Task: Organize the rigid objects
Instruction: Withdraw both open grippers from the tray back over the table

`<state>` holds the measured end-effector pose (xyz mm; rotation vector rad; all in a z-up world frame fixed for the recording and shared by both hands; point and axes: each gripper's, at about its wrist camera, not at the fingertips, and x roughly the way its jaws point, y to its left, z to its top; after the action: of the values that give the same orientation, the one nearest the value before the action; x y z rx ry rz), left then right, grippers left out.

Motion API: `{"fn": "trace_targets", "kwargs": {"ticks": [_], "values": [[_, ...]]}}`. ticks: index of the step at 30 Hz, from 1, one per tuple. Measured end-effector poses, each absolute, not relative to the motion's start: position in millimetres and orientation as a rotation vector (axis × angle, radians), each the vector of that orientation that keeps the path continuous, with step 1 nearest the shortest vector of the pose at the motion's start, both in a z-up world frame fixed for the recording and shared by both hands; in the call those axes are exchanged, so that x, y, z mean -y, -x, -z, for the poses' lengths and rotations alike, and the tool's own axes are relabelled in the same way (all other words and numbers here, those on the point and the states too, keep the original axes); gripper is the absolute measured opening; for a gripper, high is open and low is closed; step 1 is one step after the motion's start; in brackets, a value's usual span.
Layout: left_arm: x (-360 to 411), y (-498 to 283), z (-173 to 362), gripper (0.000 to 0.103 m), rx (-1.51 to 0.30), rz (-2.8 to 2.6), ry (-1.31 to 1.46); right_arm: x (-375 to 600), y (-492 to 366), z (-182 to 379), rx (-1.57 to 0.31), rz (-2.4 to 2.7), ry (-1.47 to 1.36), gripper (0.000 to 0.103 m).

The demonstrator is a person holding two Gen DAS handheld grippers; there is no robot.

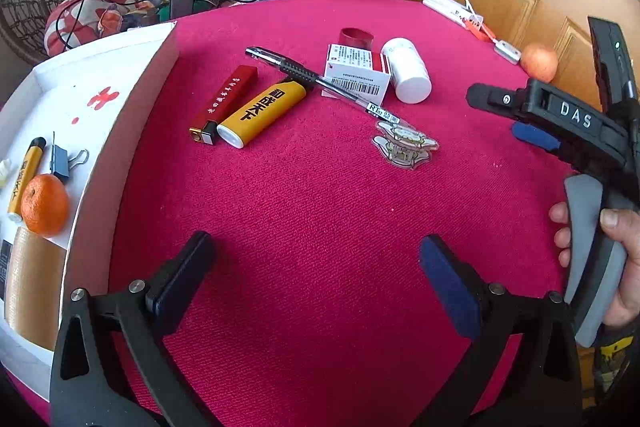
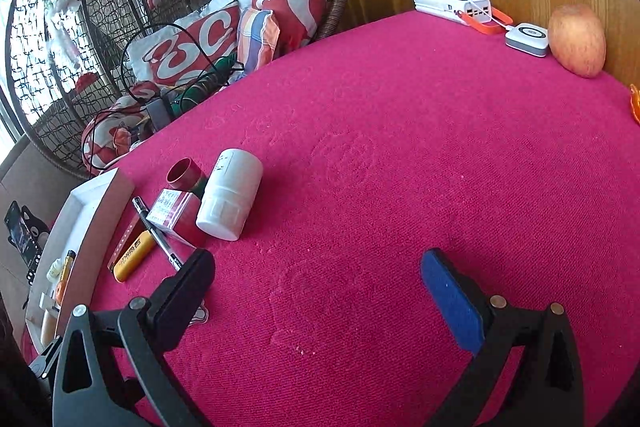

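On the pink cloth lie a red lighter, a yellow lighter, a black pen resting across a white box, a white bottle on its side, a red ring and a clear charm. My left gripper hangs open over bare cloth, nearer than all of them. At the right, my right gripper is held in a hand. In its own view the right gripper is open and empty, with the bottle ahead to the left and the charm half hidden behind its left finger.
A white tray at the left holds an orange, a small yellow lighter, a binder clip and a gold box. An apple, a power bank and a white puck sit at the far edge by the wooden door.
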<state>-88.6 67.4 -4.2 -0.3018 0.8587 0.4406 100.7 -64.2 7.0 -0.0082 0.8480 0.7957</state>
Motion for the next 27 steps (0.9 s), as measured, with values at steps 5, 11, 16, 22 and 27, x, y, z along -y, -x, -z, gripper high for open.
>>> {"fn": "trace_targets", "kwargs": {"ticks": [5,11,16,22,27], "values": [[-60.9,85.1,8.4,0.103,-0.894,-0.443,0.24,66.6,-101.7,-7.3,-0.85,-0.802,-0.009,0.103],[-62.3,86.5,8.4,0.103,-0.894,-0.444,0.24,71.0,-103.7,-7.7,-0.853,-0.822,-0.054,0.103],[-61.8,85.9,8.0,0.103,-0.894,-0.443,0.24,68.5,-102.6,-8.0,-0.852,-0.815,-0.041,0.103],[-61.6,86.2,8.1,0.103,-0.894,-0.444,0.24,63.0,-100.3,-7.9,-0.851,-0.793,0.001,0.103],[-62.0,87.0,8.2,0.103,-0.894,-0.443,0.239,61.6,-100.9,-7.6,-0.851,-0.789,0.013,0.103]]}}
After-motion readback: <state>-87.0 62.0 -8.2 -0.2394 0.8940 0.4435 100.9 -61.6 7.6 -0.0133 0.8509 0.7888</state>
